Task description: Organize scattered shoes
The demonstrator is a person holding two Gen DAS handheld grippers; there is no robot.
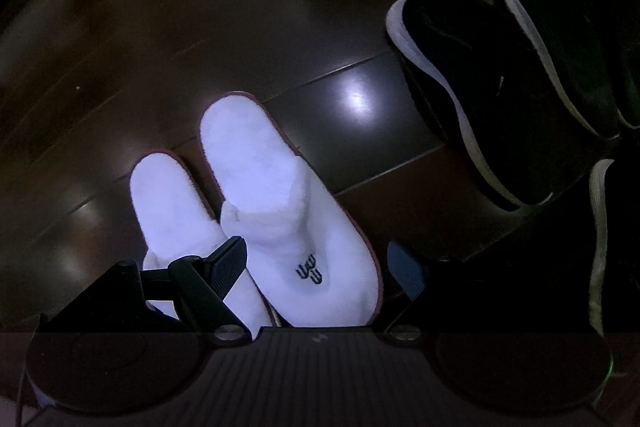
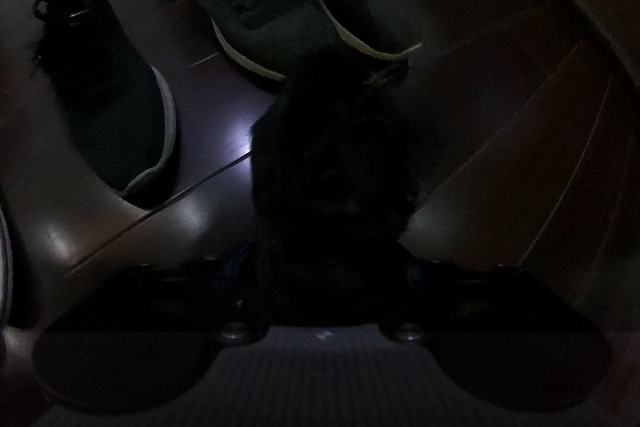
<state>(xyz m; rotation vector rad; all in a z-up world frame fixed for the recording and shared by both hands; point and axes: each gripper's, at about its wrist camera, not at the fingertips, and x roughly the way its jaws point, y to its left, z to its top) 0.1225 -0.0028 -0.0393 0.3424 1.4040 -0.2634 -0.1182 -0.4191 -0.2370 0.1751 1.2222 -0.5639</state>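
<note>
Shoes lie scattered on the dark wood floor [image 1: 160,27]; left gripper [image 1: 320,267] spread wide astride the logo white slipper [image 1: 280,207], second white slipper [image 1: 172,211] touching beside it, nothing clamped. Right gripper [image 2: 328,267] holds a dark fuzzy shoe [image 2: 332,155], fingers lost in shadow, black sneakers [image 2: 108,99] nearby; judged pairing step, next needs left closing on slipper.

Dark glossy wood-plank floor [image 1: 160,39], with a bright light glare on the boards. Two white slippers [image 1: 280,211] lie side by side on it, touching. Off to one side sit two black sneakers with white soles [image 1: 480,87], close together. The right wrist view shows two more dark sneakers [image 2: 116,99] on the planks, apart.
</note>
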